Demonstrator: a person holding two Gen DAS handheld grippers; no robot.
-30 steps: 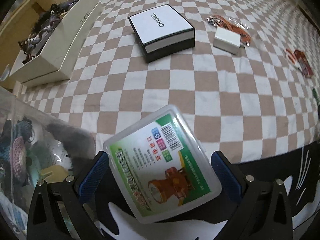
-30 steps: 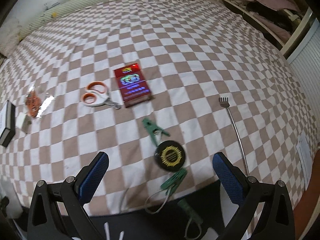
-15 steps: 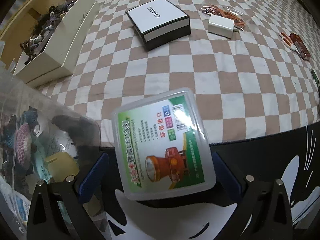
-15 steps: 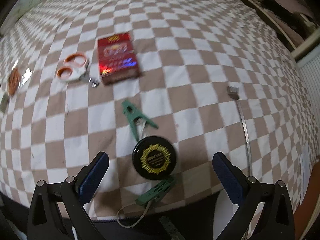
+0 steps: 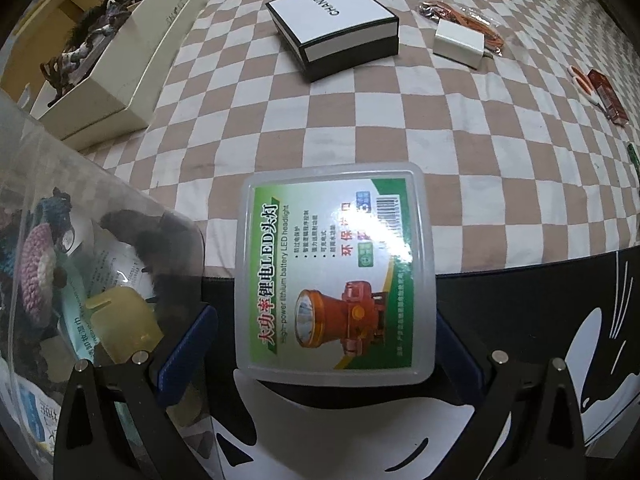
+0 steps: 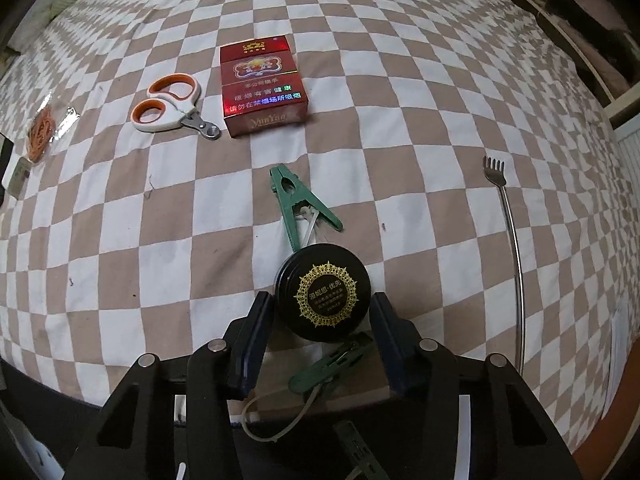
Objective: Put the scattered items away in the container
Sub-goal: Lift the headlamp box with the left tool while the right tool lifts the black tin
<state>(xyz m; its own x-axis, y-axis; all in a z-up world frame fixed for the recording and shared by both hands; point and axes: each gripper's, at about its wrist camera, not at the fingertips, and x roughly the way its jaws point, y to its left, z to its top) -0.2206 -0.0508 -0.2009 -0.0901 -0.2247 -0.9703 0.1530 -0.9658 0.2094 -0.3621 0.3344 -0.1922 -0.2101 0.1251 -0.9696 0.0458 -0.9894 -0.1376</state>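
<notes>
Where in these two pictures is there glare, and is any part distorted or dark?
Left wrist view: white glare hides part of the label on the plastic box. Right wrist view: small glints on the red packet, no strong glare. Both views: the checked cloth bulges like a dome and the corners are black.

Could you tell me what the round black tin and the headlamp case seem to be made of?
Round black tin: probably glossy lacquered metal or hard plastic; smooth lid, printed gold emblem, soft sheen. Headlamp case: frosted translucent plastic; cloudy rim, printed label showing through, bright glare on top.
</notes>
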